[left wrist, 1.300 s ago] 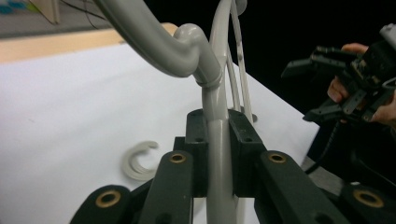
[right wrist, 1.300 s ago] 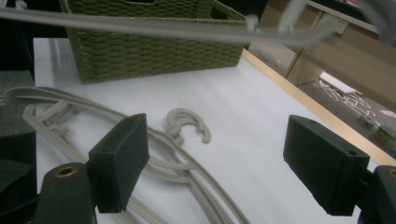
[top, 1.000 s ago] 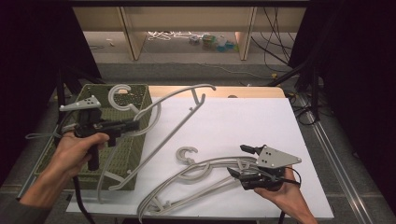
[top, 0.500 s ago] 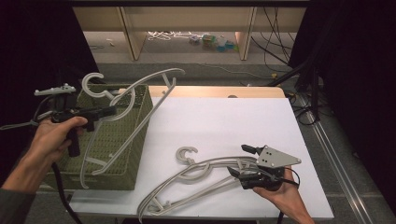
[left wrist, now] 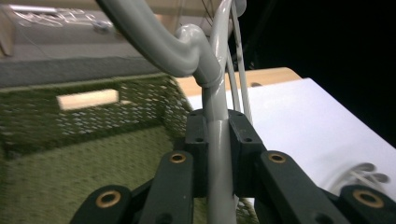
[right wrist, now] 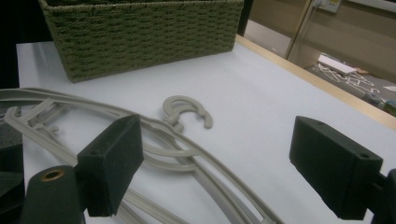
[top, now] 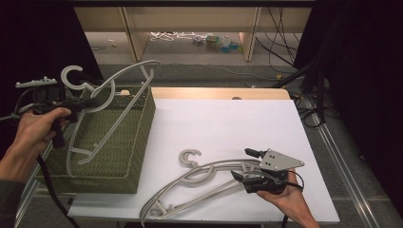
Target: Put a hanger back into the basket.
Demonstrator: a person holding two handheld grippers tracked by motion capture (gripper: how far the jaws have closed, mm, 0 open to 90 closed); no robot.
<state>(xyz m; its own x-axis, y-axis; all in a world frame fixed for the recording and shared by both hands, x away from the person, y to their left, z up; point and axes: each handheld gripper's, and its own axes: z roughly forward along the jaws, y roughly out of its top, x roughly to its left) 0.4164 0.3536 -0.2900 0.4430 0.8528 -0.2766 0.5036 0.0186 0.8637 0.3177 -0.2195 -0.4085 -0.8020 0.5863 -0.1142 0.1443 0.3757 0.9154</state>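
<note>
A: Why is the left hand-held gripper [top: 90, 102] pinching the grey hanger [top: 111, 90] by its neck?

B: Judging by it, to steer the hanger into the green basket [top: 135, 142] at the left. It has swung left off the counter [top: 228, 123] since a second ago.

A: The right hand-held gripper [right wrist: 212, 168]?

B: Spread, unmoved, near the second hanger [top: 199, 178].
</note>
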